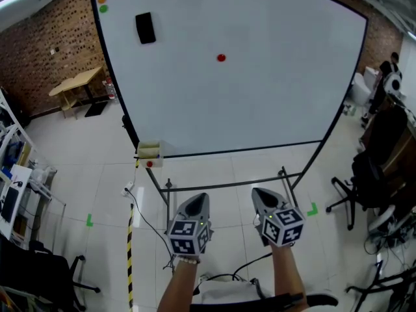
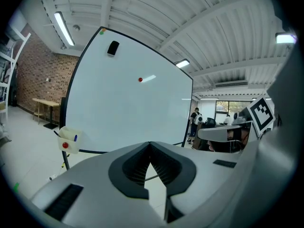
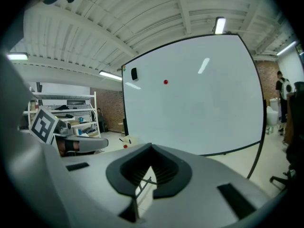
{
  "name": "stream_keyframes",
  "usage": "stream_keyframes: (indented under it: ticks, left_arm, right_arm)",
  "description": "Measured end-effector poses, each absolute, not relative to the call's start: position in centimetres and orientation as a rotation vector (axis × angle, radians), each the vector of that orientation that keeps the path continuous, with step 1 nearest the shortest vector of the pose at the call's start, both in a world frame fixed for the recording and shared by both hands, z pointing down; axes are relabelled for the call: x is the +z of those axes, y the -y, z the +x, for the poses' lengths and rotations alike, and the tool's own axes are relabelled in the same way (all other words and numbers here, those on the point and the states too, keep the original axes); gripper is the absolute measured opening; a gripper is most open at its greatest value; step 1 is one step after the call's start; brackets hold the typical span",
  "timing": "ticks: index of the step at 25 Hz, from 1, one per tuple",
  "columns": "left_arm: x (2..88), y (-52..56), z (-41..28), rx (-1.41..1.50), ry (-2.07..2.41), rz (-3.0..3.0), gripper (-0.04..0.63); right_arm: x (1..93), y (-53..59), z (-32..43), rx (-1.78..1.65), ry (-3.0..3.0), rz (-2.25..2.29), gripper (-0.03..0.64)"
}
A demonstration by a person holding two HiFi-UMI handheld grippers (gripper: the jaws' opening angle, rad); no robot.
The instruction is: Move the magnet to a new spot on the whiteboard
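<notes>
I see most of the whiteboard (image 1: pixel 273 103) bare: its right half and lower edge lie open to reach. An eraser (image 1: pixel 145 28) sits near its top left corner, a small tray (image 1: pixel 149 150) juts at the bottom left corner, and the stand's crossbar (image 1: pixel 227 185) runs below it.

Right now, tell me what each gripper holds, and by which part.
Nothing. Left gripper and right gripper are shut, empty; the magnet is on the whiteboard.
</notes>
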State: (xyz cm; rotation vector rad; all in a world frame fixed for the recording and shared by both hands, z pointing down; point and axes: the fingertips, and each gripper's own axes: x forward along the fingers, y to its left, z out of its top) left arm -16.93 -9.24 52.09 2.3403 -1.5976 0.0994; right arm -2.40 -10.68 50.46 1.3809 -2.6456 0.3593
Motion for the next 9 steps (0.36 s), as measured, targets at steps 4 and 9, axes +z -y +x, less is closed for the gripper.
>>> stream_keyframes:
  ticks: [4,9]
  left_arm:
    - [51.7,9.0,-16.1,0.100,1.605,2.341,0.000]
    - [51.5,9.1,-15.6,0.097,1.626,2.341,0.000]
  right_arm:
    - [49.8,10.5,-1.6,0.343,2.658,1.380,0.011]
    - [49.7,10.8,-0.7,0.340,2.667,1.384,0.011]
